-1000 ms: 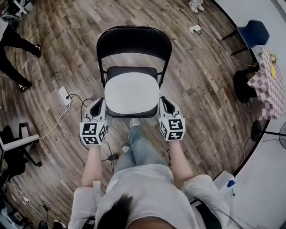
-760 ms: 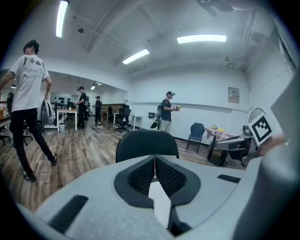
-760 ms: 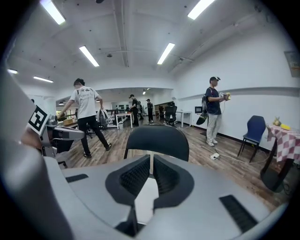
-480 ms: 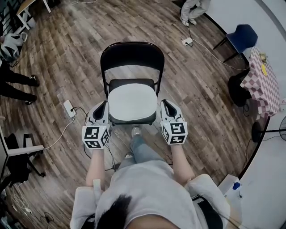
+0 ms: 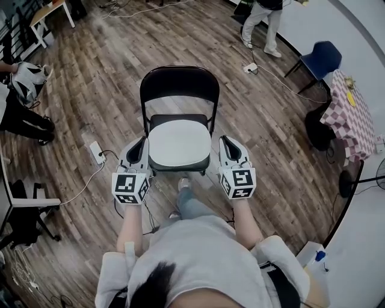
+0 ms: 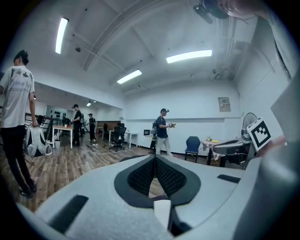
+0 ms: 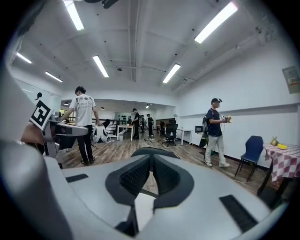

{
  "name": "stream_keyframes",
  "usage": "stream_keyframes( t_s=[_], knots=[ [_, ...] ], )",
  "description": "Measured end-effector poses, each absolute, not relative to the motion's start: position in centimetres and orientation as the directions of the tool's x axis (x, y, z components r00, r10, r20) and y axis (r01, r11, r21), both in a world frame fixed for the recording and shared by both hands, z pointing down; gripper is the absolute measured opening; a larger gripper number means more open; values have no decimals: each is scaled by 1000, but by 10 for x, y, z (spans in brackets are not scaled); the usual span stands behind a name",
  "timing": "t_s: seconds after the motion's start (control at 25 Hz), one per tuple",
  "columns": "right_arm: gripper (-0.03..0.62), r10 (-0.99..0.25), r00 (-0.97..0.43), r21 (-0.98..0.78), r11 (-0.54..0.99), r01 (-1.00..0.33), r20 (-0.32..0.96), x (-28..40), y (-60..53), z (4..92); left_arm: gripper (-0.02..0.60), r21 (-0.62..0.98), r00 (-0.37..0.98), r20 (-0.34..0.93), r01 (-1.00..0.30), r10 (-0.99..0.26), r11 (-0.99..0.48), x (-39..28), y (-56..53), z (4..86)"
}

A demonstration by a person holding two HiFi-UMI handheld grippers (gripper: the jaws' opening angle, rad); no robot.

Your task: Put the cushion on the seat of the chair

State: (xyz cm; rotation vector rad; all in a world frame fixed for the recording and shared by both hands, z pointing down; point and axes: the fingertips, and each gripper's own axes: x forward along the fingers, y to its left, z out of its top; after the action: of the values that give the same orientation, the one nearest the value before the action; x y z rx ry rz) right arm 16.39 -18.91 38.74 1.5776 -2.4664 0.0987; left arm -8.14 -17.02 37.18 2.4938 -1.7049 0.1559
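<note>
A black folding chair stands on the wood floor in front of me in the head view. The pale grey cushion lies flat on its seat. My left gripper hangs beside the seat's left edge and my right gripper beside its right edge, both above the seat and apart from the cushion. In the left gripper view the left gripper points out nearly level over the room, fingertips together, nothing between them. The right gripper in its own view looks the same, shut and empty.
A power strip and cables lie on the floor left of the chair. An office chair stands at the far left, a blue chair and a checked-cloth table at the right. People stand around the room.
Both grippers have lifted up and away from the sides of the cushion, which stays on the seat. The chair now looks smaller and farther below.
</note>
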Motion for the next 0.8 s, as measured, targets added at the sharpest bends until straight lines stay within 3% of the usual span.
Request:
stream_keyframes(
  t_s=[0.8],
  knots=[
    [25,-915,-401,101,404,-909,49,173,-143,314,12,31,321,22,-947,-947,-321,-78,-117,311]
  ],
)
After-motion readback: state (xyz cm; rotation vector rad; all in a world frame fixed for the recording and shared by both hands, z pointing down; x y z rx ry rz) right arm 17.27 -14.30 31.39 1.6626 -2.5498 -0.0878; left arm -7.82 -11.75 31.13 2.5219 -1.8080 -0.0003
